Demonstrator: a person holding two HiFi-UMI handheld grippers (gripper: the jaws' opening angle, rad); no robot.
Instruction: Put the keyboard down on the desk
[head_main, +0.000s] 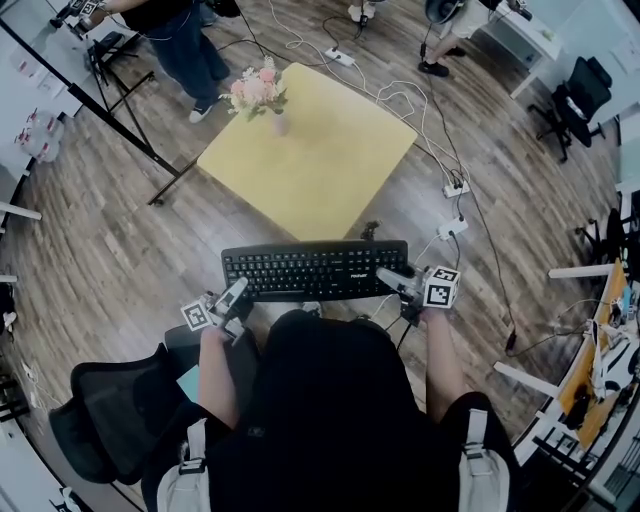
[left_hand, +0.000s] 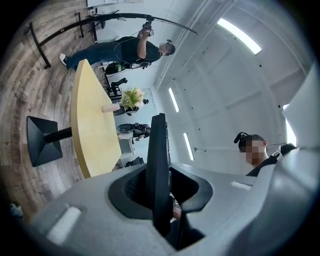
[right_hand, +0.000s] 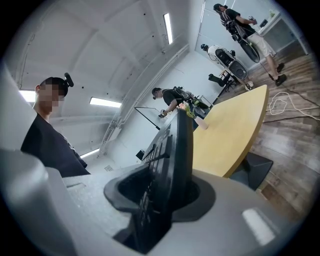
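I judge this to be the carry step: the keyboard (head_main: 315, 270) is in the air in front of me, level, keys up, its far edge just short of the near corner of the yellow tabletop (head_main: 340, 170). It is over the wooden floor (head_main: 100, 240), not yet over the top.

My left tool (head_main: 235, 297) pinches the keyboard's left end. In the left gripper view the thin black edge stands between the jaws with the pads pressed on it. My right tool (head_main: 393, 281) pinches the right end the same way, and the right gripper view shows the keys running away from its jaws.

The next move, as I see it, calls for both hands to go forward together and keep the board level until it is over the tabletop. Then I lower it flat onto the bare near part and only after that spread both tools. The vase (head_main: 275, 120) of flowers stands near the far left corner, well apart from where I would land.

Count: one keyboard, two tools, one tabletop, one vase.
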